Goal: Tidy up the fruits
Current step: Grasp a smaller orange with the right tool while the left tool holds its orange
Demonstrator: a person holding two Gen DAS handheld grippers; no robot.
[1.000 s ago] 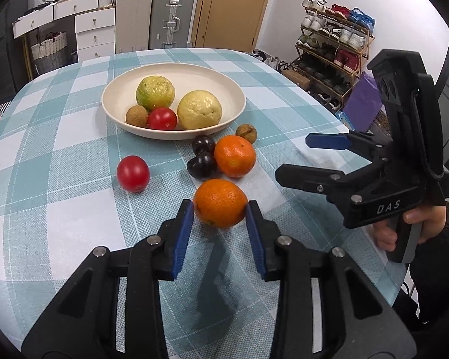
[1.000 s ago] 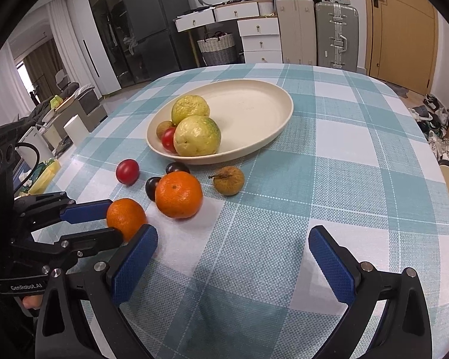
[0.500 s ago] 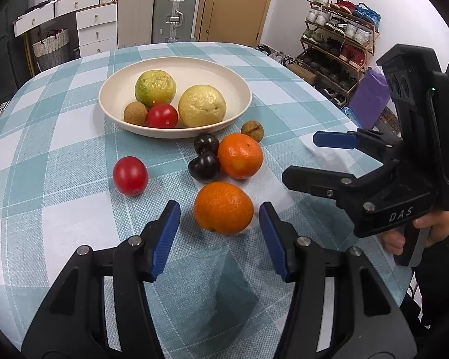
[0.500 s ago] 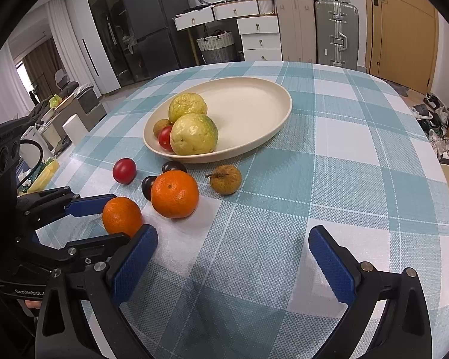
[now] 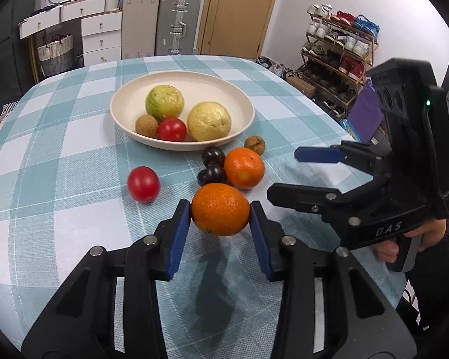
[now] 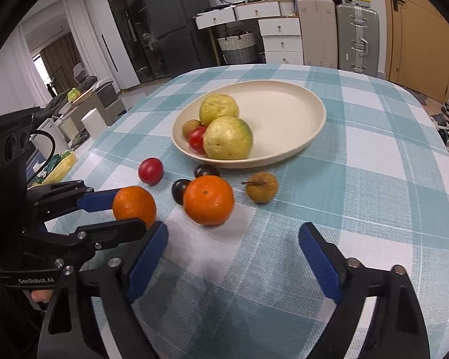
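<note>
Left gripper [image 5: 220,228]: jaws have just been closing, now clamped on the near orange [image 5: 220,209], centre of frame, apparently just off the cloth.
Right gripper [image 6: 233,260]: jaws have just been narrowing, spread with nothing between, low in frame.
Done: bowl [image 5: 242,101], upper centre, holds four fruits: two guavas, one tomato, one longan.
Left: six outside: two oranges, two plums, one tomato [image 5: 143,184], one longan.

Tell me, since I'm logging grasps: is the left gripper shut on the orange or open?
Shut on the orange: both blue pads of the left gripper, which has just been closing, press its sides.
</note>
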